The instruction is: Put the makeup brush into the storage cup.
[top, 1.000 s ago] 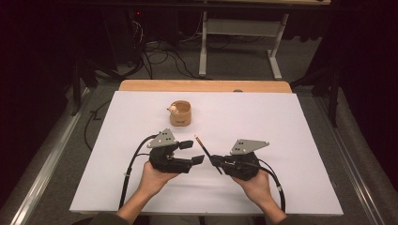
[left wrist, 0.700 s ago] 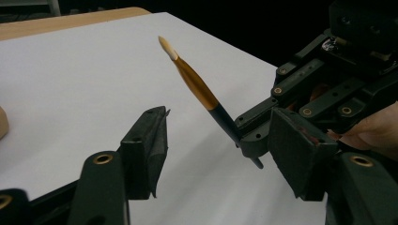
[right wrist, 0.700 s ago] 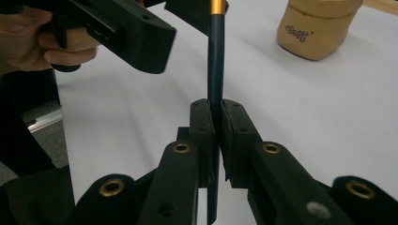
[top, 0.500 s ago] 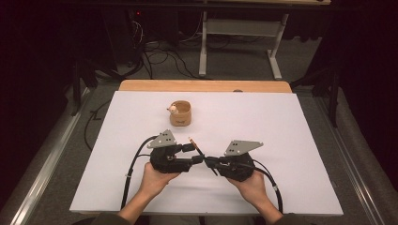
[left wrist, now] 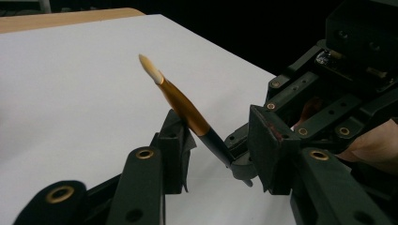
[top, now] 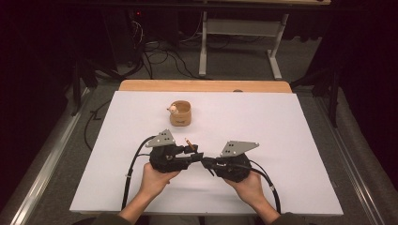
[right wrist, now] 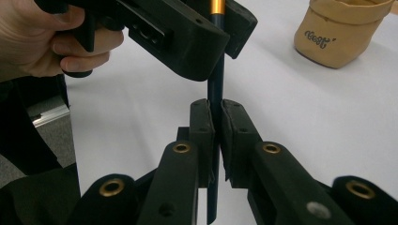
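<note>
A thin brush (left wrist: 183, 105) with a dark handle, a gold collar and a pale tip slants up from the table. My right gripper (right wrist: 215, 117) is shut on its dark handle (right wrist: 216, 70). My left gripper (left wrist: 220, 140) stands around the brush near the collar; its jaws have just been closing, and the brush leans on one pad while the other stands apart. From above, the left gripper (top: 195, 152) and right gripper (top: 206, 161) meet nose to nose at the front middle, with the brush tip (top: 187, 141) poking out behind them.
A small tan fabric pouch (top: 180, 112) stands upright behind the grippers, also seen as the pouch (right wrist: 342, 28) at the upper right. The white sheet (top: 281, 131) covers the table, with a wooden edge (top: 202, 86) at the back.
The right gripper has carried the brush left, to the left gripper. The left jaws have narrowed around the brush. The left hand stayed put.
</note>
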The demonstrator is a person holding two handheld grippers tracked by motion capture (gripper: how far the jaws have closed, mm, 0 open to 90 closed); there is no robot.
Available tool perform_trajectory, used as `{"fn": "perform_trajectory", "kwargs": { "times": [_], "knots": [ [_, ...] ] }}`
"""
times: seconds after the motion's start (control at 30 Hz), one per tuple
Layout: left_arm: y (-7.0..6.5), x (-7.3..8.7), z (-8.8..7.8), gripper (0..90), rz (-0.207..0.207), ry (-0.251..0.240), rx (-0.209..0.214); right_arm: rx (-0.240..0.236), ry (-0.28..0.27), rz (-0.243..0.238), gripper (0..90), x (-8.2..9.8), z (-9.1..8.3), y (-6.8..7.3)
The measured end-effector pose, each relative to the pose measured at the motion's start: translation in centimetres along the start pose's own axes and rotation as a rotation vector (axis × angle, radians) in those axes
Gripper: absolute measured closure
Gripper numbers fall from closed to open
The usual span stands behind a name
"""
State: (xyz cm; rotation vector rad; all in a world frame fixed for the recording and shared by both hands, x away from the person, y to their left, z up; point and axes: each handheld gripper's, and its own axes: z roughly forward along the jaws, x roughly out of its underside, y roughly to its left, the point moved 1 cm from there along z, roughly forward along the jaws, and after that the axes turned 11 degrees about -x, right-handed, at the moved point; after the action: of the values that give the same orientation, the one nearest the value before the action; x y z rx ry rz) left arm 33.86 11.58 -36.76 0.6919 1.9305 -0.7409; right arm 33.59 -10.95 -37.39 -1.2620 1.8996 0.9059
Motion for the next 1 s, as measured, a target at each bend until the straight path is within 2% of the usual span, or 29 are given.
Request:
{"fn": "perform_trajectory", "kwargs": {
  "times": [0.67,1.0],
  "knots": [
    [-0.05,0.17,0.19,81.9,-0.018,0.004,0.023,-0.003,0.006,-0.011,85.7,-0.06,0.57,0.19],
    [0.03,0.14,0.16,82.9,-0.007,0.012,0.02,0.005,0.003,-0.016,84.9,0.02,0.77,0.19]
  ]
}}
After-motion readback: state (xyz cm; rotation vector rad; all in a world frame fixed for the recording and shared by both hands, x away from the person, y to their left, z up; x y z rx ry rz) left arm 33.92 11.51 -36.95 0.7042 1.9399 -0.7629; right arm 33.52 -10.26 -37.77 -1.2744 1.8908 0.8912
